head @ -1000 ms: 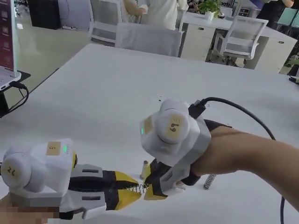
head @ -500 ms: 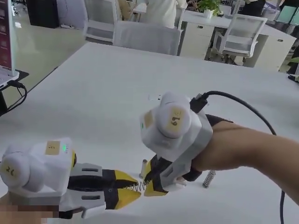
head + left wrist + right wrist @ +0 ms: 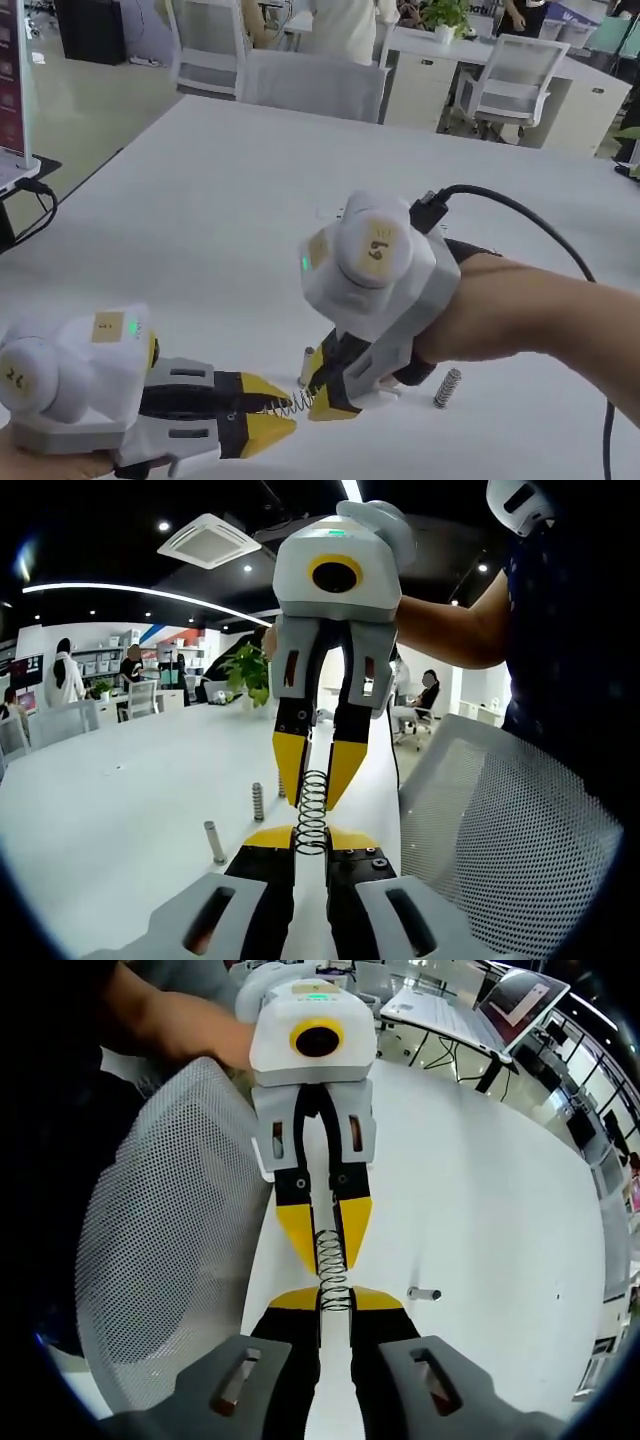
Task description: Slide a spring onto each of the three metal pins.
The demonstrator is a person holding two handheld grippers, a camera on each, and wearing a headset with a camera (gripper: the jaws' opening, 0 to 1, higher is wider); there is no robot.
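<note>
**Beside the bare pin [image 3: 308, 362], one spring [image 3: 290, 404] held by both claws**

From the head view, the spring hangs just on the person's side of the bare pin, which stands upright on the white counter [image 3: 250, 200]. The left claw [image 3: 280, 418] pinches one end and the right claw [image 3: 318, 392] the other, both closed down to the width of the coil. The spring's long axis runs nearly level from claw to claw, crosswise to the pin. The right claw sits nearer the pin, almost touching it. Well to the right of the pin stands a second spring [image 3: 447, 387], which I judge is already seated on a pin.

Along the left claw [image 3: 312, 842], the spring [image 3: 313, 805] runs straight ahead into the yellow tips of the right claw [image 3: 315, 780]. The bare pin [image 3: 213, 842] is off to the left, and beyond it is the coil-covered one [image 3: 258, 802].

Along the right claw [image 3: 335, 1305], the spring [image 3: 331, 1265] runs straight ahead to the left claw [image 3: 325, 1235]. The bare pin [image 3: 424, 1293] lies just to the right.

As I judge it, one claw must let go so the other can tip the spring upright. Its open end must then sit directly over the pin top.
</note>
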